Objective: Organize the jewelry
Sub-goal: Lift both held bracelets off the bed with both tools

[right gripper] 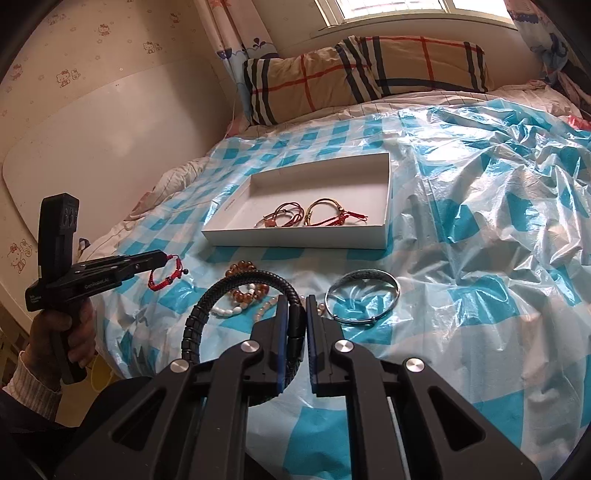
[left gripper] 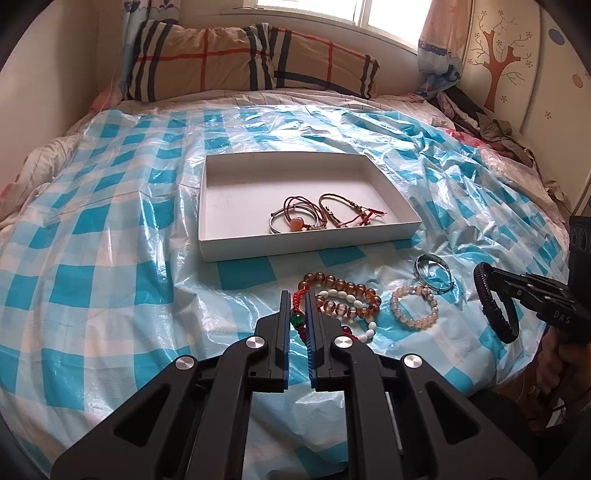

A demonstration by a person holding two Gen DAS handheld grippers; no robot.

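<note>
The left gripper (left gripper: pixel 296 301) is closed on a red cord bracelet (right gripper: pixel 165 275), which dangles from its tip clear of the bed. The right gripper (right gripper: pixel 295 306) is likewise clamped on a black braided bracelet (right gripper: pixel 236 295), whose loop hangs out at nine o'clock of the jaws.

In the left wrist view, just beyond the left jaws, at twelve to one o'clock, an amber bead bracelet (left gripper: pixel 343 291) lies tangled with a white bead bracelet (left gripper: pixel 356 301) on the blue-and-white checked plastic sheet (left gripper: pixel 110 221). At two o'clock sit a pale pink bead bracelet (left gripper: pixel 413 308) and, touching it on the far side, a silver bangle (left gripper: pixel 434 273); these loose pieces lie between the grippers and the tray.

Farther out at twelve o'clock, the white cardboard tray (left gripper: pixel 221 206) holds several cord bracelets (left gripper: pixel 314 216) bunched near its front wall. Beyond it, a plaid pillow (left gripper: pixel 240 55) leans under the window (left gripper: pixel 351 11).
</note>
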